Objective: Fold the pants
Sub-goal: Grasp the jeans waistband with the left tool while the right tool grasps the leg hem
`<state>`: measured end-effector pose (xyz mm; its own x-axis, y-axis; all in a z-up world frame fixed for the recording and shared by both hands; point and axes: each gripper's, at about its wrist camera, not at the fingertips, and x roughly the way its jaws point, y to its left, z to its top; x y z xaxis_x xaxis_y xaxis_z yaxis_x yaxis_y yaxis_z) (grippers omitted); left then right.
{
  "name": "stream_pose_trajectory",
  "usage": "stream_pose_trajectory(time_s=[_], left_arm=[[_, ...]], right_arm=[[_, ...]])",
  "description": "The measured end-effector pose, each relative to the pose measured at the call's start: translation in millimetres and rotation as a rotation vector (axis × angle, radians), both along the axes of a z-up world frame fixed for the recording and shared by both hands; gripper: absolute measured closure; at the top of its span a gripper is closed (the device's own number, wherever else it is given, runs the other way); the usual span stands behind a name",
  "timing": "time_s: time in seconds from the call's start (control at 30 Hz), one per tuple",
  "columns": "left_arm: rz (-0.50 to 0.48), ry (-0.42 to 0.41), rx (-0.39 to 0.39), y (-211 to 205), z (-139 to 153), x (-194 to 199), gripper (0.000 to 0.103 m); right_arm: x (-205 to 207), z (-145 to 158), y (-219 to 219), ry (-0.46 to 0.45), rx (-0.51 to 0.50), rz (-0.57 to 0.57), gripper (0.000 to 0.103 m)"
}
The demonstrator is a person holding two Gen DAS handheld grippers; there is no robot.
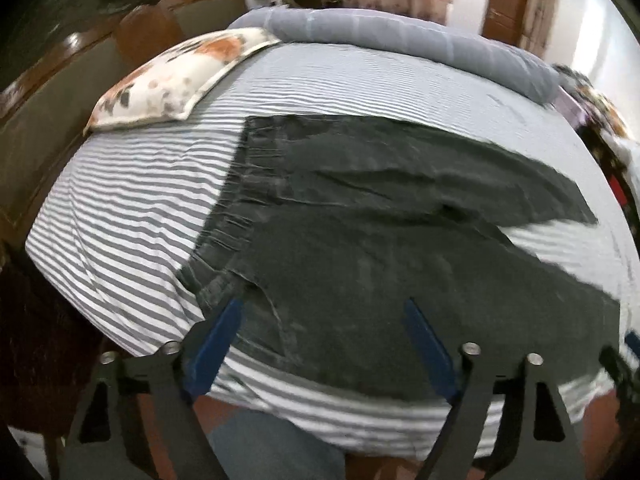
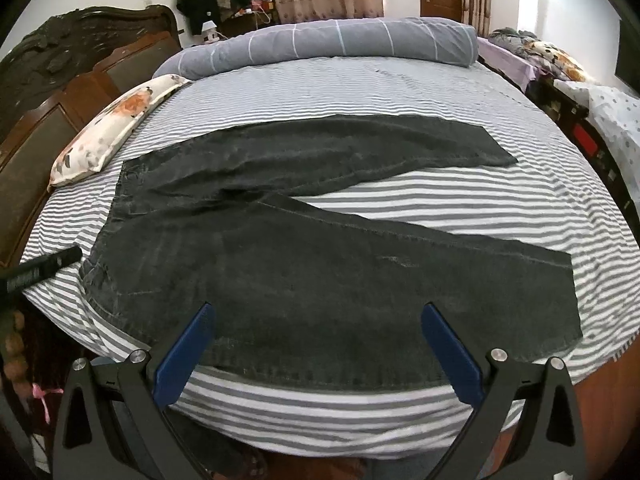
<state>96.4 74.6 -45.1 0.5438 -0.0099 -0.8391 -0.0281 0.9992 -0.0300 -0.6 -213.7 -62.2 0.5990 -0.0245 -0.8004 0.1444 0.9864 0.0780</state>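
Note:
A pair of dark grey pants lies flat on the striped bed sheet. The waistband is at the left and the two legs fan out to the right in a V. My left gripper hovers open over the near hip area by the waistband's front corner, with nothing between its blue fingers. My right gripper is open too, above the middle of the near leg close to the bed's front edge. The near leg's hem lies at the right.
A floral pillow lies at the left by the dark wooden headboard. A rolled grey quilt runs along the far side. A second bed stands at the right. A person's leg shows below the bed edge.

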Motion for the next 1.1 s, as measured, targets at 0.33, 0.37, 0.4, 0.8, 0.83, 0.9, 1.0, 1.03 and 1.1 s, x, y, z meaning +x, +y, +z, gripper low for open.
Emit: stream_pose_trajectory(time_s=[0.33,0.37,0.4,0.8,0.83,0.9,1.0,1.03,1.1], left_arm=[[0.072,-0.035,-0.133,82,-4,101,0.037],[0.071,-0.038,-0.164,90,-7,113,0.037],[0.071,-0.037,-0.186,95,-10,122,0.037],[0.038,-0.028,-0.331,123,-61,232,0.061],[0.031,-0.025,-0.333,124,-67,238,0.062],[0.022,-0.014,-0.34,128,-78,247,0.064],[0.017,0.003,-0.383,138,-96,255,0.067],[0.011,0.006,-0.409,141,-102,257,0.068],[0.004,0.0,-0.416,144,-108,259,0.068]], right_arm=[[49,-17,9,0.015,0.002,0.043,0.001],[57,-19,11,0.02,0.0,0.046,0.001],[62,-20,12,0.022,-0.003,0.048,0.001],[113,-56,22,0.09,-0.024,0.065,0.001],[115,-60,20,0.101,-0.023,0.064,0.001],[121,-68,20,0.122,-0.03,0.059,0.001],[129,-79,19,0.145,-0.034,0.048,0.001],[131,-82,19,0.151,-0.034,0.044,0.001],[135,-89,19,0.164,-0.036,0.038,0.001]])
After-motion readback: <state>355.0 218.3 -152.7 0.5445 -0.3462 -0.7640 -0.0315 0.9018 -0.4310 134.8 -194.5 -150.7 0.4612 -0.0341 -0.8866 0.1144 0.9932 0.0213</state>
